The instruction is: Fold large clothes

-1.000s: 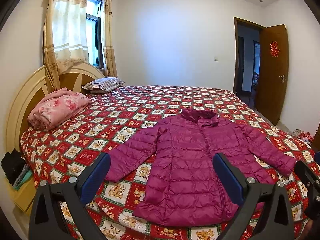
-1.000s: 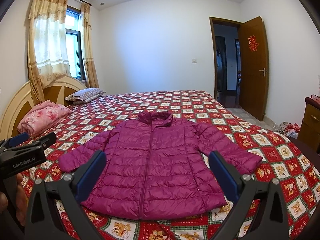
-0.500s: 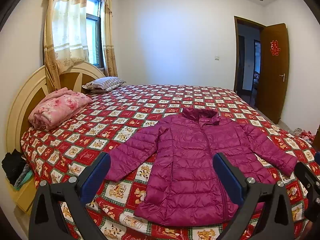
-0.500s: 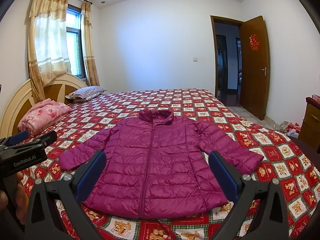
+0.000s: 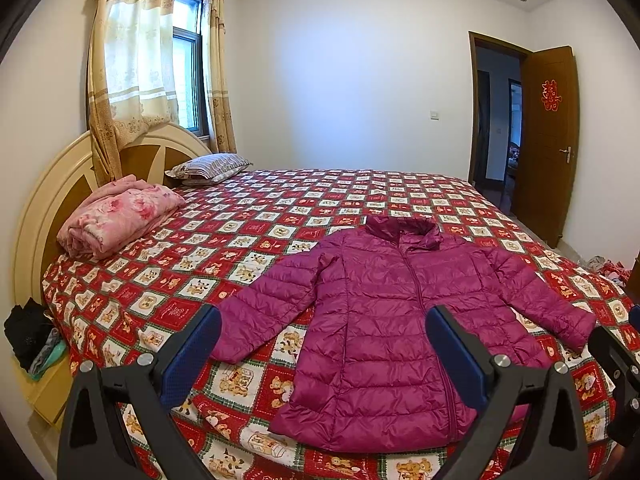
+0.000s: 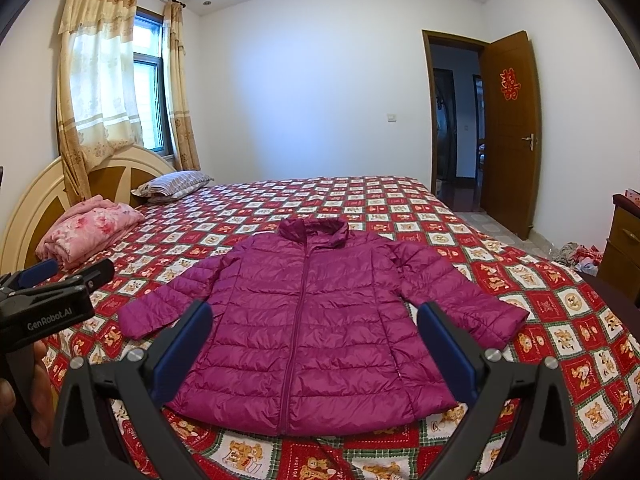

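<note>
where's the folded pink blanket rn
In both views, the pink blanket lies far left on the bed, against the headboard, near the striped pillow.

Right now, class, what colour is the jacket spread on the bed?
Magenta-purple all over, quilted in horizontal rows. The jacket shows best in the right wrist view.

Your left gripper (image 5: 323, 354) is held level with its jaws spread wide and nothing between them. Your right gripper (image 6: 314, 346) is the same, wide apart and empty. Both point forward, side by side, the left one (image 6: 48, 300) just beside the right.
</note>
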`<state>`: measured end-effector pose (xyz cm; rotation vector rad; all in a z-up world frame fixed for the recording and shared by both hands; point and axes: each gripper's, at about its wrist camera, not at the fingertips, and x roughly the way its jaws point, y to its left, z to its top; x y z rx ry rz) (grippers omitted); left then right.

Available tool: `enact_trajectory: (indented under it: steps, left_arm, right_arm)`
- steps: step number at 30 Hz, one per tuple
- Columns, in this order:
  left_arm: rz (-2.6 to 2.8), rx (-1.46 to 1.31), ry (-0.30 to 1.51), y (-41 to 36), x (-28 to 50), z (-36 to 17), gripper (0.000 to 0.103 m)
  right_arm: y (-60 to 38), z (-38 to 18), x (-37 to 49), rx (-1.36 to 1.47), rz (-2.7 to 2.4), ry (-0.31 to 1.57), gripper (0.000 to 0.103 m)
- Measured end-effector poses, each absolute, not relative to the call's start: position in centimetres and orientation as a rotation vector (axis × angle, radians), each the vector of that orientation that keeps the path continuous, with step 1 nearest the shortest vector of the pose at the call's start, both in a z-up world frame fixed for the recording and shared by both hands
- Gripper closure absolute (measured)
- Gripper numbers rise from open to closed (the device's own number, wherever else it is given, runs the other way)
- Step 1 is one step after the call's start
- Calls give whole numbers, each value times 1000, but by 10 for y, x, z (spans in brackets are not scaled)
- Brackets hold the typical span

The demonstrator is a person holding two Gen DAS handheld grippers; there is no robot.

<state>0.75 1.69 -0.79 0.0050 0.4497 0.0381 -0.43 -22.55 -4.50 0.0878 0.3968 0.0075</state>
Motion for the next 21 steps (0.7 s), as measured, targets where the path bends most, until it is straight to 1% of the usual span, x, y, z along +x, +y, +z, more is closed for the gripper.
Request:
enact_trajectory:
  steps: [14, 21]
  left_arm:
    - [40, 10, 459, 20, 8, -12, 1]
    - [38, 64, 547, 15, 35, -45, 1]
  right_arm:
    - [-223, -49, -4, 88, 15, 404, 0]
    - [-251, -71, 23, 131, 1, 487, 0]
